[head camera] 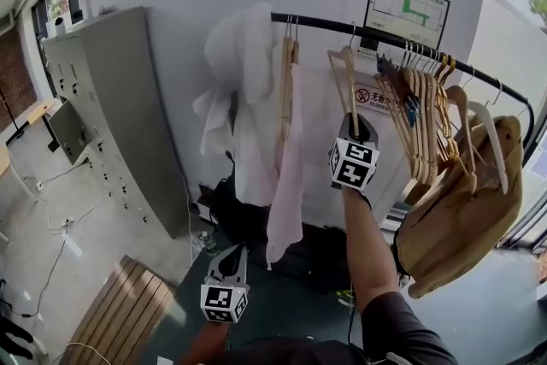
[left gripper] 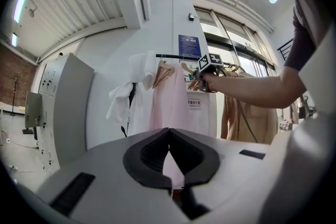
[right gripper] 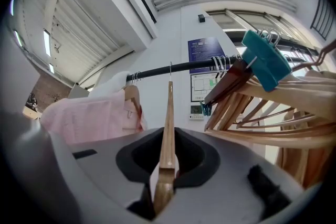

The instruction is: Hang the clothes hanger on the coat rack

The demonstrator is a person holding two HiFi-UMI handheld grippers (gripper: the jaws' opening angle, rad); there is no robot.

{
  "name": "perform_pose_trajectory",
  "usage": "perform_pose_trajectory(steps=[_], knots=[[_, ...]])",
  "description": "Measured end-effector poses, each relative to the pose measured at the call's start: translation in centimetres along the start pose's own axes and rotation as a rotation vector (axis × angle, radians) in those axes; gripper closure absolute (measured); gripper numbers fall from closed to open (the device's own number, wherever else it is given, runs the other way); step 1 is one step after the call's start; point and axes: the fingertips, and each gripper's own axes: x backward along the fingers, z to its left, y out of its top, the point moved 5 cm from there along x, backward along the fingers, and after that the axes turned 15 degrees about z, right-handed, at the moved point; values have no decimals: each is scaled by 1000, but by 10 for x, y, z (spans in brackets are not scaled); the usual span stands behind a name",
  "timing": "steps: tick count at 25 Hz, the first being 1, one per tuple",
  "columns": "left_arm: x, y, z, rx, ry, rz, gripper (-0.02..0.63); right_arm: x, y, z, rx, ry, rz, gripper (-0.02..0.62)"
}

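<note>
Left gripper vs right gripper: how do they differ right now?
Right gripper is shut on the wooden hanger; left gripper is shut on nothing. In the head view, right gripper is raised near the rack rail; left gripper sits low, far from it. Both face that rail and carry a marker cube.

Bright indoor light, ceiling lamps glaring overhead, strong fisheye bending, dark vignetted corners, mild softness.
</note>
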Motion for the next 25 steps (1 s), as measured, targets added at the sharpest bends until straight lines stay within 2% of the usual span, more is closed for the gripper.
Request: perform_pose_trajectory(steps=[12, 20, 25], knots=[[-8, -1, -12, -10, -13, 12, 597, 6, -7, -10, 5, -6, -6, 540], [-7, 0, -20, -24, -26, 13, 597, 32, 2, -5, 49, 14, -79, 537], [-9, 5, -29, -40, -38, 10, 597, 56, -1, -3, 84, 65, -98, 454]])
